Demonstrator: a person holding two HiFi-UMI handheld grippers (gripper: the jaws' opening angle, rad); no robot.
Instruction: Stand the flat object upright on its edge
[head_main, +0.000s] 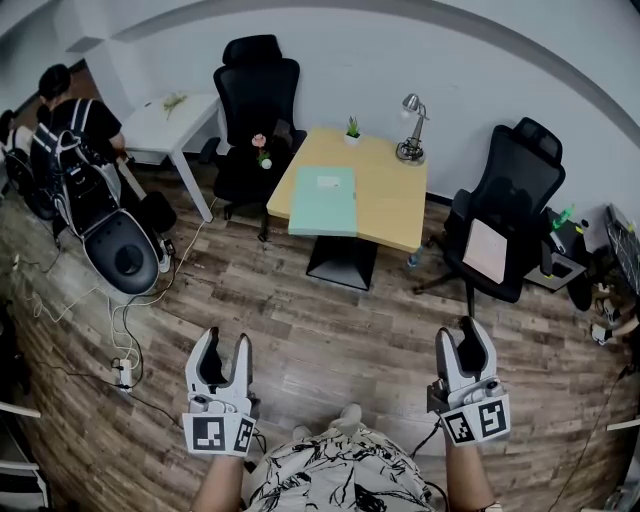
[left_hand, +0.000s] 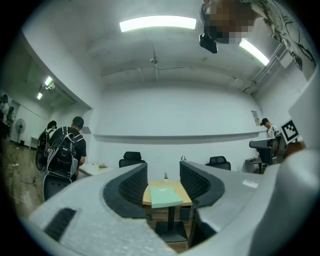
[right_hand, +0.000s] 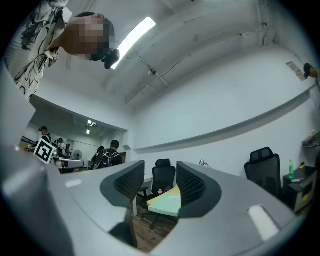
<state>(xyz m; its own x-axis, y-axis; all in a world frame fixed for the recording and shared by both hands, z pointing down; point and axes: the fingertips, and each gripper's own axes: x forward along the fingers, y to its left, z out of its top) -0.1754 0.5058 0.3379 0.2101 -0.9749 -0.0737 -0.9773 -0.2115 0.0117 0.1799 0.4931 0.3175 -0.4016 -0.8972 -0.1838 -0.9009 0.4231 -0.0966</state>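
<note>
A flat mint-green folder (head_main: 323, 200) lies on the yellow table (head_main: 395, 205) across the room, its near end over the table's front edge. My left gripper (head_main: 225, 345) hangs low over the wooden floor, far short of the table, jaws apart and empty. My right gripper (head_main: 463, 335) is at the same distance on the right, also open with nothing in it. In the left gripper view the folder (left_hand: 165, 196) shows far off between the pads of the left gripper (left_hand: 163, 174). The right gripper view frames the folder (right_hand: 167, 202) between the right gripper (right_hand: 160, 175) jaws.
A desk lamp (head_main: 411, 125), a small plant (head_main: 352, 128) and a pink flower (head_main: 261, 150) stand at the table's far side. Black chairs (head_main: 255, 110) (head_main: 505, 220) flank it. A person with a backpack (head_main: 75, 135) stands left by a white table (head_main: 175, 120). Cables and a power strip (head_main: 123, 373) lie on the floor.
</note>
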